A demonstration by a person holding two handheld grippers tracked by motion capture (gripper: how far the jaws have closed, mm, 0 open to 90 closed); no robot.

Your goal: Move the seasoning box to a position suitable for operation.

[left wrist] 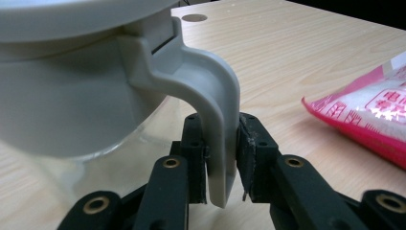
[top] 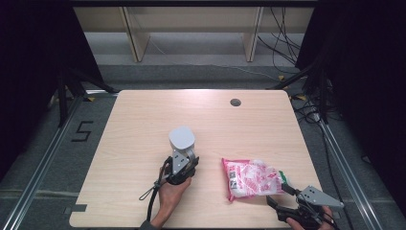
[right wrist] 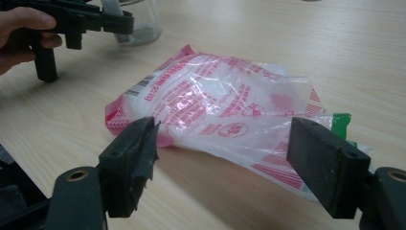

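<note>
A clear glass jug (top: 182, 139) with a grey lid and a grey handle (left wrist: 218, 105) stands on the wooden table (top: 143, 120), left of centre. My left gripper (left wrist: 222, 167) is shut on that handle, one pad on each side of it. A pink-and-white printed plastic bag (top: 251, 178) lies flat at the front right. My right gripper (right wrist: 222, 158) is open and level with the table, its jaws wide apart at the bag's (right wrist: 215, 105) near edge and not pressing on it. The left gripper (right wrist: 72, 19) and the hand on it appear at the upper left of the right gripper view.
A small green piece (right wrist: 341, 122) sticks out from under the bag's right end. A round grey cable hole (top: 235, 102) sits near the table's far edge. Beyond the table are wooden shelf legs and loose cables on the floor.
</note>
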